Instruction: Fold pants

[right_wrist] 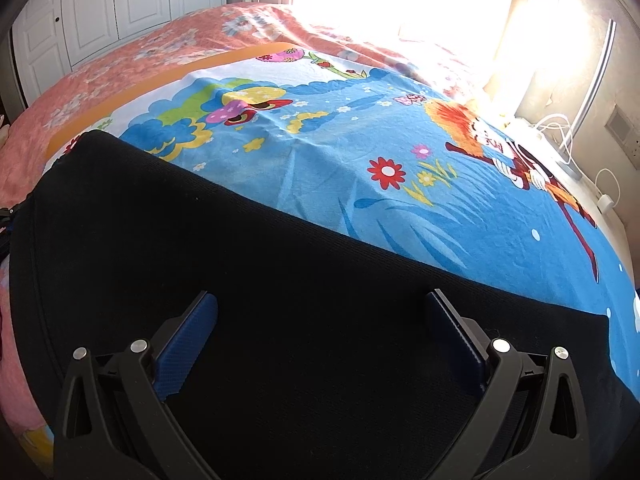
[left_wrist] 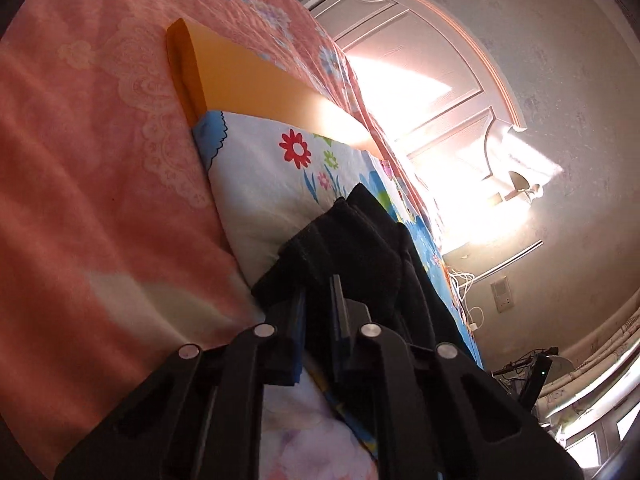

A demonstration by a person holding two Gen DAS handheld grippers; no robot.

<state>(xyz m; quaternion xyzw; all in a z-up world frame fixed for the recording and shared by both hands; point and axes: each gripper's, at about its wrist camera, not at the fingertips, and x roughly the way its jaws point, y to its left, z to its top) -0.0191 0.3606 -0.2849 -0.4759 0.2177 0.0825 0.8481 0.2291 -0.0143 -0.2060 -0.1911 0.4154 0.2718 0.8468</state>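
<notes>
The black pants [right_wrist: 240, 260] lie flat across the near part of a blue cartoon sheet [right_wrist: 340, 160] on the bed. My right gripper [right_wrist: 322, 300] hovers just over them, open, its blue pads [right_wrist: 188, 344] wide apart and nothing pinched between them. The left wrist view is rolled sideways. There my left gripper [left_wrist: 320, 292] is shut on a bunched edge of the pants [left_wrist: 352, 248], and the dark cloth rises in folds just past its fingertips. Beyond the bunch the cloth runs down along the sheet [left_wrist: 272, 184].
An orange mat [left_wrist: 248, 80] sticks out from under the sheet, on a pink flowered bedspread [left_wrist: 100, 160]. A white headboard [left_wrist: 420, 52] in strong sunlight stands behind. White cables [right_wrist: 560, 132] and a wall socket [right_wrist: 624, 152] are at the bed's right. White wardrobe doors [right_wrist: 120, 0] stand far left.
</notes>
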